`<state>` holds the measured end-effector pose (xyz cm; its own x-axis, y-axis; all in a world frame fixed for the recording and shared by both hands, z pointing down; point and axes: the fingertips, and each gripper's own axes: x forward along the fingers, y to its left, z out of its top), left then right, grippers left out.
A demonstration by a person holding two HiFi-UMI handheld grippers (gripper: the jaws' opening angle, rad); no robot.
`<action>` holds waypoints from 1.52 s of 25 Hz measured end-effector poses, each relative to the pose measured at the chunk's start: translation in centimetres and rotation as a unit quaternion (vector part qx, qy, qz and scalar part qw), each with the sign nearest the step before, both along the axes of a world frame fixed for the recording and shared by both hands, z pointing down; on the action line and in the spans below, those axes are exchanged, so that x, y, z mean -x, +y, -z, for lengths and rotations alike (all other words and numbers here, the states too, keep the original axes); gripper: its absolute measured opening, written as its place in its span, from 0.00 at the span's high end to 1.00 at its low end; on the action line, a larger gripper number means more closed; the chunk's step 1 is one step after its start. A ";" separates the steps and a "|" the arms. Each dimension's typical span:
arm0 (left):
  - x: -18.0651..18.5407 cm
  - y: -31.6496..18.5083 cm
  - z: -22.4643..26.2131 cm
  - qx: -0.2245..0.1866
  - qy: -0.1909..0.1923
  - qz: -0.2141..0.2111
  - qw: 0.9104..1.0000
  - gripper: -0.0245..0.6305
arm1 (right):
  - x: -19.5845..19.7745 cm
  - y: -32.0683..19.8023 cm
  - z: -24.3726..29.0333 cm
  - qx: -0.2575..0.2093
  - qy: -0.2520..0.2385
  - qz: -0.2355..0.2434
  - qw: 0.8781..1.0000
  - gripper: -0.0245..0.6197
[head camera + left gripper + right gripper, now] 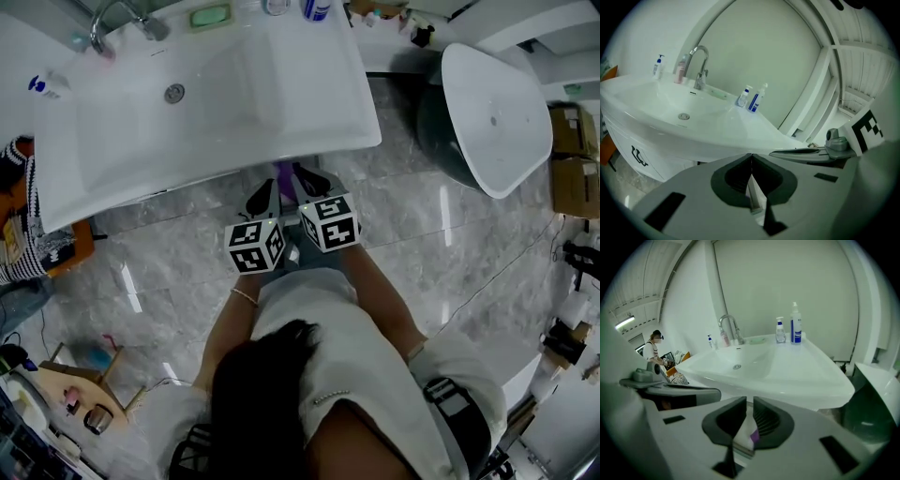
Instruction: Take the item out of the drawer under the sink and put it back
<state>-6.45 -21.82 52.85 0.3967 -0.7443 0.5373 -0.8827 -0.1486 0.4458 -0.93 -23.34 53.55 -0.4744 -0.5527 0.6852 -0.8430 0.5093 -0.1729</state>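
Mostly, a grey marble floor (pixel 187 272) fills the scene, with a broad white ceramic sink (pixel 309 103) across the top and a white oval tub (pixel 497 112) off to its right. One curved chrome faucet (pixel 108 23) stands at the sink's back rim. Four small bottles (pixel 796 324) sit along that rim: two with blue labels at one end, one white and one pinkish beside the faucet. One green soap dish (pixel 210 16) lies between the pairs. The sink's front edge overhangs just ahead of both claws.

The person's two forearms reach forward side by side. Each claw is tipped downward with its marker cube on top, and the pair angle in toward each other. The right claw (pixel 307 178) is clenched on a thin purple and white item (pixel 284 176), held in the air just below the sink's front edge. The left claw (pixel 265 194) is clenched with its tips touching. A pale sliver shows in the slot behind them, and I cannot tell what it is.
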 end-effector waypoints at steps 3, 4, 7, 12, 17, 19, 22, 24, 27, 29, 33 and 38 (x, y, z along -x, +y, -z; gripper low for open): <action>0.2 0.1 1.2 -0.007 -0.012 -0.002 1.000 0.96 | -0.2 0.2 1.9 -0.022 0.011 -0.004 1.000 0.89; 0.4 0.2 1.7 -0.010 -0.015 -0.001 1.000 0.96 | -0.1 0.2 2.7 -0.032 0.012 -0.003 0.999 0.90; 0.8 0.4 3.1 -0.027 -0.012 0.007 1.000 0.96 | 0.3 0.0 4.7 -0.059 0.006 -0.002 0.998 0.92; 1.5 0.1 4.8 -0.058 -0.018 0.030 0.998 0.96 | 0.7 -0.2 5.6 -0.074 0.015 -0.010 0.997 0.93; 1.4 -0.1 6.2 -0.082 -0.021 0.025 0.996 0.96 | 1.4 0.1 7.0 -0.097 -0.005 -0.007 0.995 0.94; 1.4 -0.4 6.6 -0.087 -0.023 0.024 0.996 0.96 | 1.6 0.0 7.0 -0.101 0.007 -0.002 0.995 0.94; 1.5 -0.7 6.9 -0.095 -0.031 0.024 0.995 0.96 | 1.6 -0.2 7.0 -0.105 0.009 -0.001 0.994 0.94; 1.5 -0.8 7.1 -0.097 -0.033 0.024 0.994 0.96 | 1.6 -0.3 7.2 -0.109 0.005 -0.002 0.994 0.94; 1.1 -0.9 7.1 -0.093 -0.031 0.015 0.995 0.96 | 1.4 -0.6 7.4 -0.112 0.005 -0.002 0.994 0.94; 0.7 -1.1 7.2 -0.095 -0.030 0.005 0.995 0.96 | 1.3 -0.7 7.5 -0.109 0.003 -0.003 0.994 0.94; 0.2 -1.3 7.2 -0.094 -0.020 0.004 0.995 0.96 | 1.3 -0.8 7.4 -0.107 -0.003 -0.002 0.994 0.94; -0.4 -1.5 6.5 -0.085 -0.036 -0.018 0.996 0.96 | 1.5 -1.3 7.4 -0.105 -0.005 0.005 0.994 0.94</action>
<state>-6.07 -23.36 46.31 0.3909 -0.8123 0.4329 -0.9037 -0.2493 0.3482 -2.46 -24.61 46.11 -0.4862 -0.6786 0.5506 -0.8370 0.5427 -0.0702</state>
